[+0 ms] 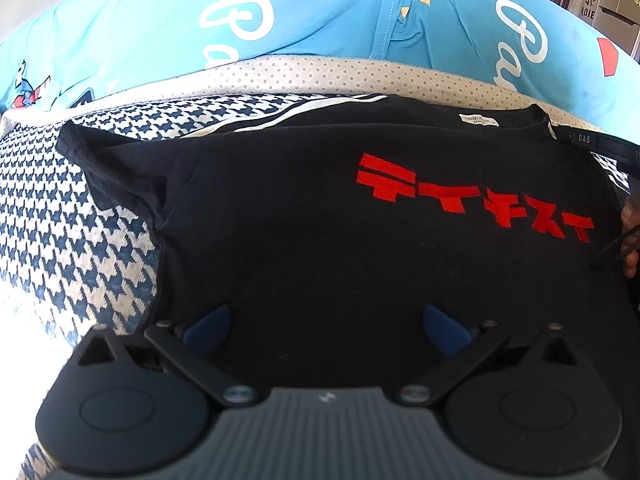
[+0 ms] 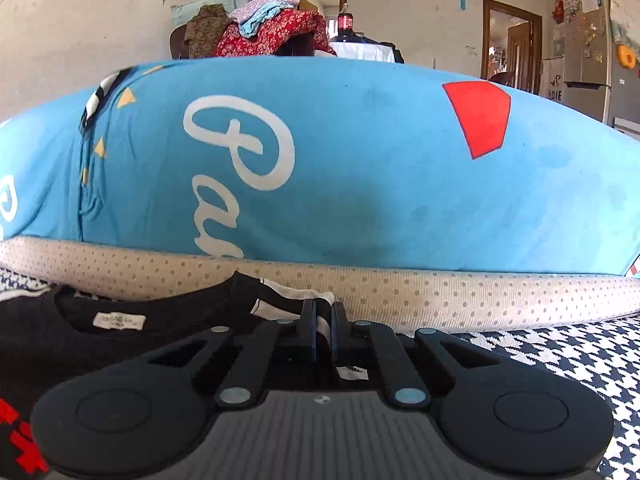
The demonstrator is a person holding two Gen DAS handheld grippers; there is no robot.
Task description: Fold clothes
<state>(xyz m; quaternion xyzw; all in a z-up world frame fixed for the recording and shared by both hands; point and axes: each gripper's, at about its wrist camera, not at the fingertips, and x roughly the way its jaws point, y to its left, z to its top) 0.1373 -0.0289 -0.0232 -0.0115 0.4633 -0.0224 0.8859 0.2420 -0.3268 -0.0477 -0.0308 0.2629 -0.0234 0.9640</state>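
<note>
Black T-shirt (image 1: 320, 220) with red lettering, spread flat on houndstooth cover (image 1: 60, 208). Right gripper (image 2: 324, 320) pinched shut on shirt's edge by the collar. Left gripper (image 1: 324, 320) hovering wide open above the hem. Blue printed bedding (image 2: 340, 168) bunched behind.

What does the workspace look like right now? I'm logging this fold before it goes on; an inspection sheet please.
Surface: houndstooth cover, dotted edging behind.
Job's things: black T-shirt with red lettering, lying flat, sleeve out.
Clutter: blue printed bedding behind.
Grippers: left tool open over the shirt; right tool shut on the shirt's black-and-white edge.
Cables: thin dark cord at the shirt's right edge.
Surroundings: clothes pile, fridge, doorway.
</note>
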